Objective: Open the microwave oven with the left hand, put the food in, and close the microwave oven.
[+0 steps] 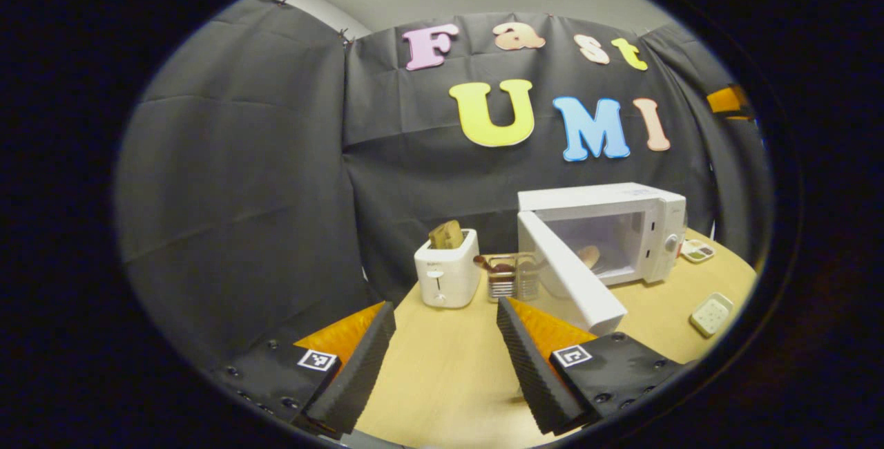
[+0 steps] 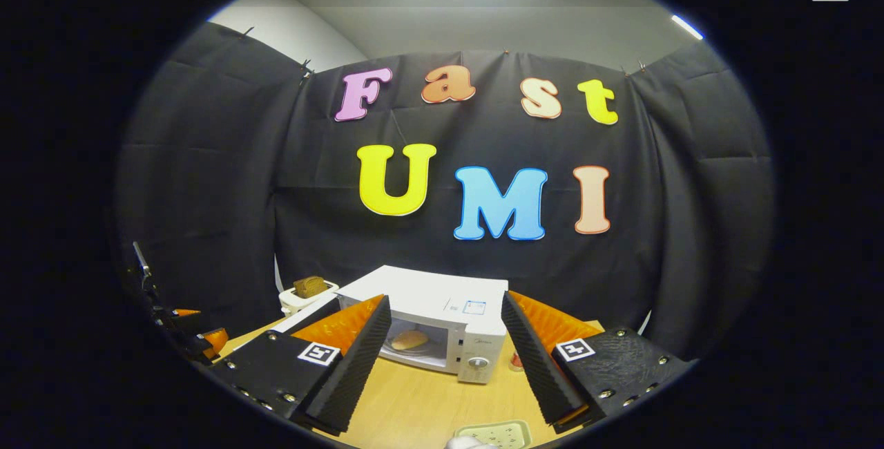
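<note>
Microwave: white box-shaped microwave oven [image 1: 608, 228] on the pale wooden desk [image 1: 449, 366] — door [image 1: 570, 276] swung wide open.
Food: tan bread roll [image 2: 410, 339] lying inside the oven cavity.
Left tool [image 1: 445, 338]: fingers spread, holding nothing, well short of the door.
Right tool [image 2: 445, 345]: fingers spread — empty.
Neighbour: white toaster [image 1: 447, 269] with a brown slice, left of the oven.

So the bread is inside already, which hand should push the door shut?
Probably the left. In the left gripper view the open microwave door hangs just ahead of the left tool, whose fingers are apart and empty. The right tool faces the bread in the microwave, not the door.
</note>
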The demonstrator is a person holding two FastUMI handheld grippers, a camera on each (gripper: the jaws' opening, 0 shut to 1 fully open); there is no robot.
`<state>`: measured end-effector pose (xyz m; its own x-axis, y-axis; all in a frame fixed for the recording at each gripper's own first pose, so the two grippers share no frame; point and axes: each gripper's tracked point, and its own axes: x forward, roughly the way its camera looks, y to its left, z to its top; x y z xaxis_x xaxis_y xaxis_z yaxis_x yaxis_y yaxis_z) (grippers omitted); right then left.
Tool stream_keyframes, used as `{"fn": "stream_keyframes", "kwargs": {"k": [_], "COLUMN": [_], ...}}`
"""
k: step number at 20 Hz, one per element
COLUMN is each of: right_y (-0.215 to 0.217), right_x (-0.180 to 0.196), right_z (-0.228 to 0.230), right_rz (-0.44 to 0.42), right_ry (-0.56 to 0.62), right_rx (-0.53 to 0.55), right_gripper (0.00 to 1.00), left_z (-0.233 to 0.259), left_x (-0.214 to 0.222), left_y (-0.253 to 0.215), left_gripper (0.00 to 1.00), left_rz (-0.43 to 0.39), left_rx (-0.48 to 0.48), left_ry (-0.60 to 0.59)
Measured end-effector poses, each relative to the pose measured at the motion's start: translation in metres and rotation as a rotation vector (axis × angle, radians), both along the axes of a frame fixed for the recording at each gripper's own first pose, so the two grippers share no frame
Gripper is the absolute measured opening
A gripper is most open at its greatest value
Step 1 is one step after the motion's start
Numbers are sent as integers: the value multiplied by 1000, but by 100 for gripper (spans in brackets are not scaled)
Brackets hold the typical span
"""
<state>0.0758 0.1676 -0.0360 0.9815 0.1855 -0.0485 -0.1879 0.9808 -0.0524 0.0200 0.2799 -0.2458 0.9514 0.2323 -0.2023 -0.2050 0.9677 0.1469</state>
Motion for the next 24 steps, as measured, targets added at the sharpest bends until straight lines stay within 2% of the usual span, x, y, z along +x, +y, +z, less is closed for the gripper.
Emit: {"fn": "stream_keyframes", "kwargs": {"k": [4,6,7,11,13,20,24], "right_y": [10,6,10,20,17,-22,-56], "right_x": [-10,-8,-9,-9,-11,-17,-15], "right_z": [-2,-9,-9,-3,0,-20,-39], "right_rz": [28,10,6,8,-8,-57,-75], "right_ry": [11,28,31,36,37,89,139], "right_rx": [-38,-80,-83,-25,-13,-34,-35], "right_gripper": [98,98,98,98,98,98,98], "left_z": [-33,-41,-44,-47,-49,-65,-73], "left_x": [-1,1,3,4,4,11,38], "left_y": [-1,-3,-6,-22,-35,-134,-205], "left_gripper": [99,98,100,100,94,94,94], "left_rz": [-10,-24,-31,-74,-102,-271,-348], "left_rx": [-20,-28,-31,-13,-4,10,-11], "left_ry": [46,58,67,79,84,124,127]}}
